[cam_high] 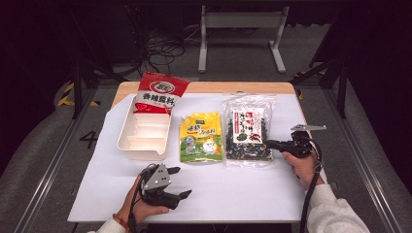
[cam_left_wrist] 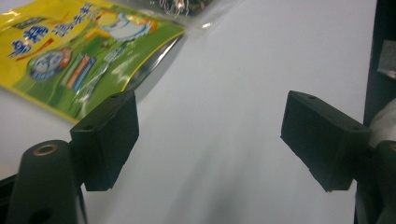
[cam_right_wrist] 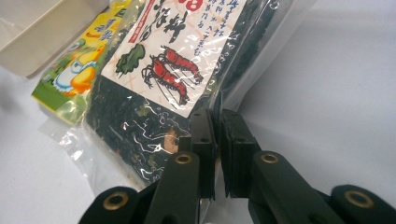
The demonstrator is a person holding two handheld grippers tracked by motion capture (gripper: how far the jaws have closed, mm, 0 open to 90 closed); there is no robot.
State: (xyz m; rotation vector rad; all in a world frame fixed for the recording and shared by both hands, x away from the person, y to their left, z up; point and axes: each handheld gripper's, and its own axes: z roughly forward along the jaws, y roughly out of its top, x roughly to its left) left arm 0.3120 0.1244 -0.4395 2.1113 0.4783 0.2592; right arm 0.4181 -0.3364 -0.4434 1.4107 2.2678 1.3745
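Right gripper [cam_high: 270,143] fingers pinched nearly together, pointing left; left gripper [cam_high: 179,182] fingers spread wide.

A wooden table [cam_high: 204,87] is carrying a white sheet [cam_high: 218,189] that is covering most of its top. Lying on the sheet: a white divided tray [cam_high: 127,141] at left, a yellow-green pouch [cam_high: 200,137] just beside it, and a clear seaweed packet [cam_high: 248,128] touching the pouch's right edge.
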